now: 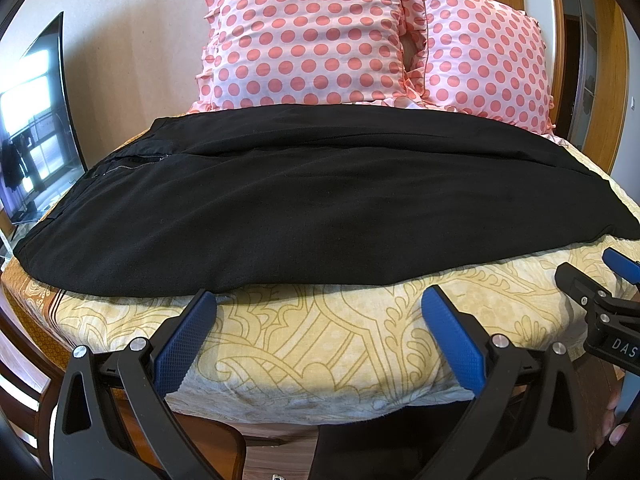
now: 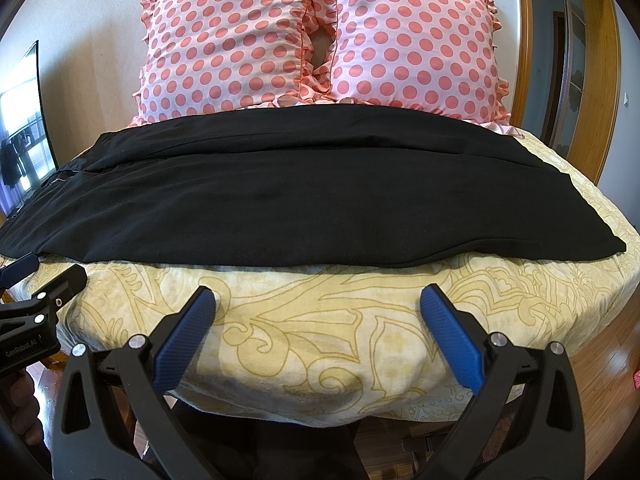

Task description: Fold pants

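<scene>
Black pants [image 1: 304, 200] lie flat across the bed, one leg laid on the other, waist and zipper [image 1: 132, 164] at the left, hems at the right. They also show in the right wrist view [image 2: 304, 200]. My left gripper [image 1: 318, 300] is open and empty, just short of the pants' near edge. My right gripper [image 2: 318, 300] is open and empty, a little in front of the near edge, nearer the hem end. Each gripper shows at the edge of the other's view: the right one [image 1: 600, 276] and the left one [image 2: 44, 276].
The bed has a cream and gold patterned cover [image 1: 320, 344]. Two pink polka-dot pillows [image 1: 312, 36] stand at the head behind the pants. A TV screen [image 1: 36, 120] is on the left. A wooden door frame [image 2: 528, 48] is on the right.
</scene>
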